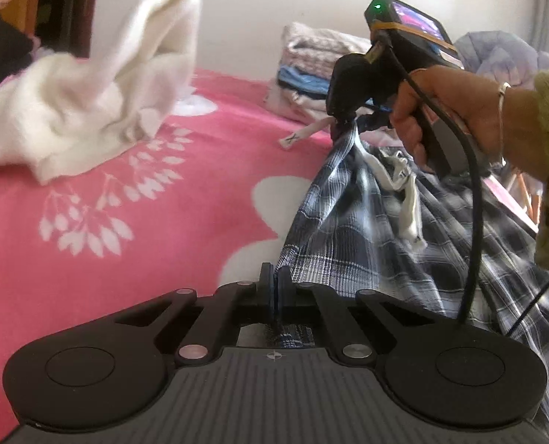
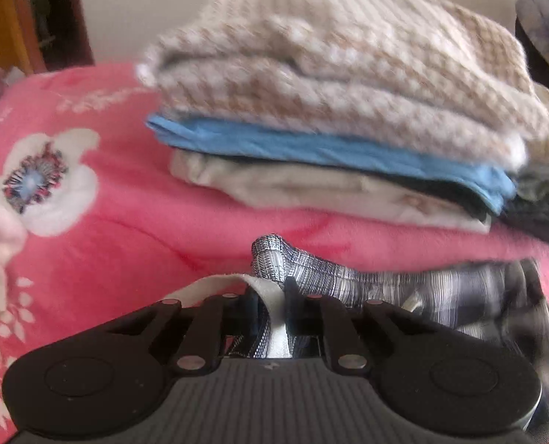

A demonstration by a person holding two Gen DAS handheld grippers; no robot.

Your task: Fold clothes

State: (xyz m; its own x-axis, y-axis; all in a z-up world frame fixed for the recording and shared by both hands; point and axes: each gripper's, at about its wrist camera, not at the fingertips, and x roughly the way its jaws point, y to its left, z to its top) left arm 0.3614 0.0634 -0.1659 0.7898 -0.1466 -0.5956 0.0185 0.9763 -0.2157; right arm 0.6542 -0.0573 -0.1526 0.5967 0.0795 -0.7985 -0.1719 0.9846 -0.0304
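A blue-grey plaid garment (image 1: 352, 233) with white drawstrings (image 1: 409, 199) lies on the pink flowered blanket (image 1: 134, 229). My left gripper (image 1: 275, 277) is shut on its near edge, a fold of plaid cloth pinched between the pads. The right gripper (image 1: 343, 120), held by a hand in a green sleeve, pinches the far part of the same garment and lifts it into a peak. In the right wrist view that gripper (image 2: 272, 296) is shut on bunched plaid fabric (image 2: 296, 262) and a white drawstring (image 2: 270, 296).
A stack of folded clothes (image 2: 333, 118), beige knit on top over a blue piece, sits on the blanket (image 2: 119, 222) just beyond the right gripper. A crumpled white garment (image 1: 89, 107) lies at the left. A grey quilt (image 1: 504, 55) is bunched at the far right.
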